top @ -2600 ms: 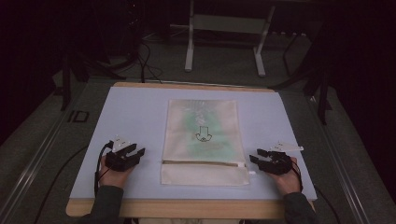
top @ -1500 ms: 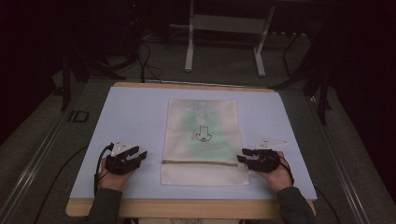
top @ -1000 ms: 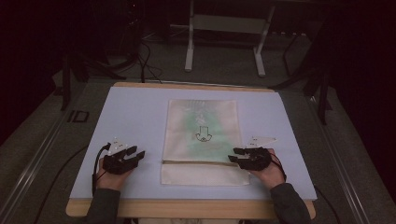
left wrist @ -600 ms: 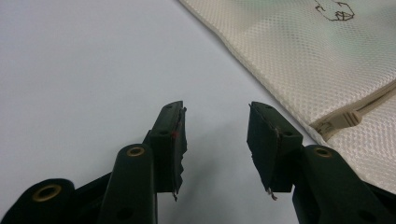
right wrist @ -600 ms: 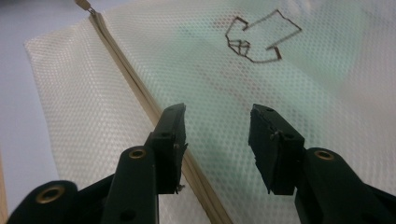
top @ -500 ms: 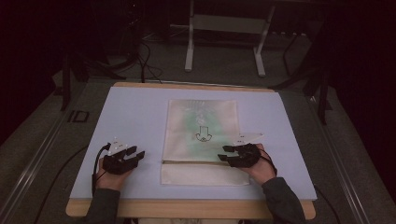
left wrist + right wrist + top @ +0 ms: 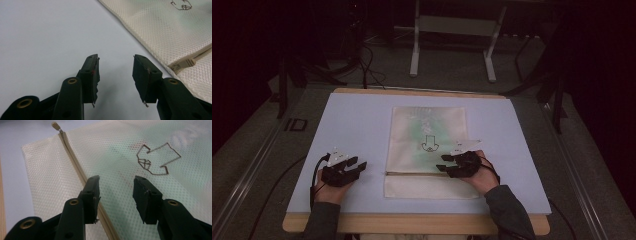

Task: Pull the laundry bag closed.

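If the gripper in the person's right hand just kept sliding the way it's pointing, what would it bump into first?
The right gripper is open, low over the mesh zipper pouch, pointing along the zipper. Straight on it would probably meet the pouch's mesh near the drawn arrow, though its height above the fabric is hard to judge.

room: dim – dark walls | floor: grey, cables (image 7: 367, 60) | behind table: pale metal stand (image 7: 452, 30), perhaps a desk frame
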`<control>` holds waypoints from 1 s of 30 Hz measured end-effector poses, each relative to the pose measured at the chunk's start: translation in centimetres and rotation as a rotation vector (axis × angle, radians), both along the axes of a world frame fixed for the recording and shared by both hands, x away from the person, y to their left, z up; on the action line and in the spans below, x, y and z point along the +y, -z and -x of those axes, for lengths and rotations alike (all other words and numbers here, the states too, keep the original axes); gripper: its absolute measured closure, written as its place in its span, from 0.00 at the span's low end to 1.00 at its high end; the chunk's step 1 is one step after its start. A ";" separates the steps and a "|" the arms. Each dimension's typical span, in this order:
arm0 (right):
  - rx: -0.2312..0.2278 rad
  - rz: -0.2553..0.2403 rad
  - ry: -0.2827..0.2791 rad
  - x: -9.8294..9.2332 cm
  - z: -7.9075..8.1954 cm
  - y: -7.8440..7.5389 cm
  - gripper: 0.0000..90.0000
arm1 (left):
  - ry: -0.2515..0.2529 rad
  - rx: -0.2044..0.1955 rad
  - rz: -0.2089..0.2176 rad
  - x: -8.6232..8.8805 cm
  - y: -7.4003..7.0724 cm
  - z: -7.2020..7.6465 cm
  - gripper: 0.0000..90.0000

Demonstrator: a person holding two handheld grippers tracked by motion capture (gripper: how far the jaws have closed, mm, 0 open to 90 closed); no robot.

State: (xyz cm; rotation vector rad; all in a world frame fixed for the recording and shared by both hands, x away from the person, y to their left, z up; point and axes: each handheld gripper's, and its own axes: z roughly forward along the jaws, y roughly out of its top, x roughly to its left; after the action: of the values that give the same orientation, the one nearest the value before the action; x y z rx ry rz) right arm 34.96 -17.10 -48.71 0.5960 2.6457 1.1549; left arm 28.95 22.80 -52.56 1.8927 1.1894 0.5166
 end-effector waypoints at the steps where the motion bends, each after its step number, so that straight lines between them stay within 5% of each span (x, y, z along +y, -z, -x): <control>1: 0.000 0.000 0.000 0.0 0.0 0.0 0.63 | -0.001 0.000 0.000 0.0 0.0 0.0 0.61; 30: -0.003 0.035 -0.114 5.6 -0.5 -0.1 0.61 | -0.002 -0.001 0.003 0.2 -0.1 0.1 0.61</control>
State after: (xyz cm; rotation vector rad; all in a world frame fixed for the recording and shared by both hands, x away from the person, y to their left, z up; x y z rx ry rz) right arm 35.42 -11.45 -48.66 0.4423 2.7226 1.1357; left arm 28.88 23.04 -52.50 1.8893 1.1910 0.5165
